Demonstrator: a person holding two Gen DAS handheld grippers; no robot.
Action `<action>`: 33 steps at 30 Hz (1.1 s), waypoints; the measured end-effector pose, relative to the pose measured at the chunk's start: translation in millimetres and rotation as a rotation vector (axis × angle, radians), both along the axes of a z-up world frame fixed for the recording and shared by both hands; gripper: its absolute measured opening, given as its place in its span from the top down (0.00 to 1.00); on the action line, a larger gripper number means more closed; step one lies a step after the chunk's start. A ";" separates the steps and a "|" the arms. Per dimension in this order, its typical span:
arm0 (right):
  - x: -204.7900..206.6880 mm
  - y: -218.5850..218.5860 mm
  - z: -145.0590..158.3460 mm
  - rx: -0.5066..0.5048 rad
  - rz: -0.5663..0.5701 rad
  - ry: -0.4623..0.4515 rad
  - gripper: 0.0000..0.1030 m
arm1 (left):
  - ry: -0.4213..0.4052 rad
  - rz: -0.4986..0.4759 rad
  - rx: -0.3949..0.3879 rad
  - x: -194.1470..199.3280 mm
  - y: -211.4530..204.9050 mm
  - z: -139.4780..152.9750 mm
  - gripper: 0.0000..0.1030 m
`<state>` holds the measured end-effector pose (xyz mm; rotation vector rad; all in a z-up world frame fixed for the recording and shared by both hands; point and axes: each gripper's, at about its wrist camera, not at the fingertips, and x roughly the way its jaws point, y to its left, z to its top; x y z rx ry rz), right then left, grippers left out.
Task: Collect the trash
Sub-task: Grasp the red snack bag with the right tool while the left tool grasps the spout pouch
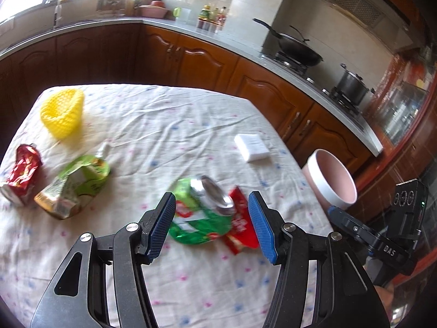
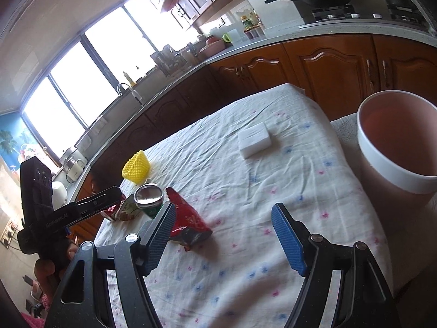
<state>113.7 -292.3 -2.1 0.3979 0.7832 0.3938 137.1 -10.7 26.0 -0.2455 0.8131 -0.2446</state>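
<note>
A crushed green can [image 1: 200, 213] lies on the cloth-covered table [image 1: 164, 125] with a red wrapper [image 1: 241, 222] against its right side. My left gripper [image 1: 211, 224] is open, its blue pads on either side of the can and wrapper, just above them. The can [image 2: 147, 198] and red wrapper [image 2: 187, 222] also show in the right wrist view. My right gripper [image 2: 222, 235] is open and empty, right of the wrapper. A pink bin [image 2: 396, 147] stands past the table's right edge.
A green drink pouch [image 1: 73, 186], a crushed red can [image 1: 21, 173] and a yellow foam net [image 1: 62, 112] lie at the table's left. A white sponge [image 1: 252, 147] lies at the right. Kitchen counters, a wok [image 1: 295, 46] and a pot stand behind.
</note>
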 end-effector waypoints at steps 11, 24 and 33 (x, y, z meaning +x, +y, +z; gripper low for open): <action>7.6 45.1 -14.3 0.003 0.114 0.027 0.28 | 0.022 0.123 0.081 6.3 65.8 -11.9 0.41; 33.7 88.6 -41.3 -0.052 0.194 0.082 0.28 | 0.100 0.157 0.274 48.1 122.2 -46.7 0.34; 45.5 102.8 -56.9 -0.048 0.217 0.134 0.44 | 0.166 0.103 0.349 66.9 112.9 -75.5 0.67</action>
